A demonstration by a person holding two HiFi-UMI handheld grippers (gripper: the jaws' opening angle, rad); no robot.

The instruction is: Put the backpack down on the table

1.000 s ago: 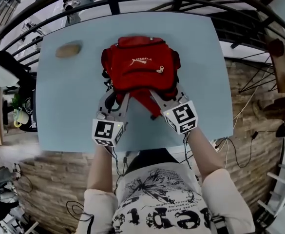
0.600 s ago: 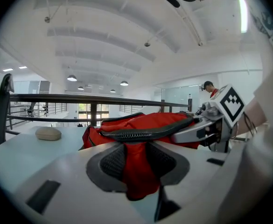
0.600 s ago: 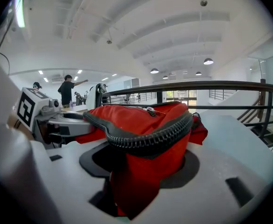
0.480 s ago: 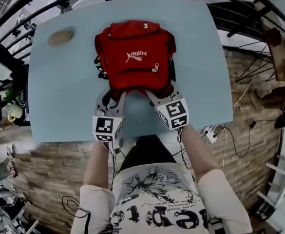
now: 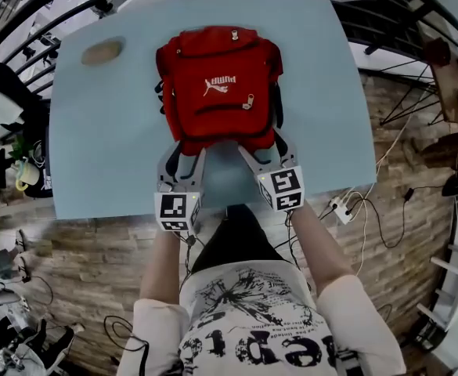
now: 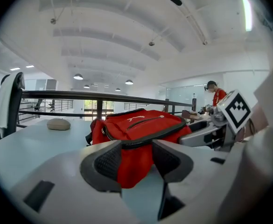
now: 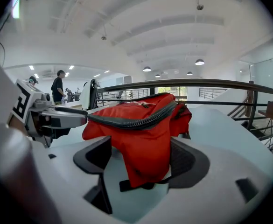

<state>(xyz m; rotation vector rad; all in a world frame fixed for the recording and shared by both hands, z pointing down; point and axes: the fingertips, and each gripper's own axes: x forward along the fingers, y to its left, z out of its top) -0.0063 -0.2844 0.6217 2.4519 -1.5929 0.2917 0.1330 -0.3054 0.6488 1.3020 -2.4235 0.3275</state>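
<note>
With the red backpack point(image 5: 217, 92) already flat on the blue bench point(image 5: 103, 147), zip side up and near hem toward the front edge, finish the letting-go cleanly. Let the left tool point(image 6: 137, 158) and the right tool point(image 7: 141, 158) spread to full width, both opening now, loose red fabric between the pads of each but not pinched. Back off only once clear, straight toward the body and slightly up, so as not to drag the hem or snag the black strap point(image 7: 136, 183) lying between the right pads. Leave the tan lump point(image 5: 102, 51) at the far left corner alone.
</note>
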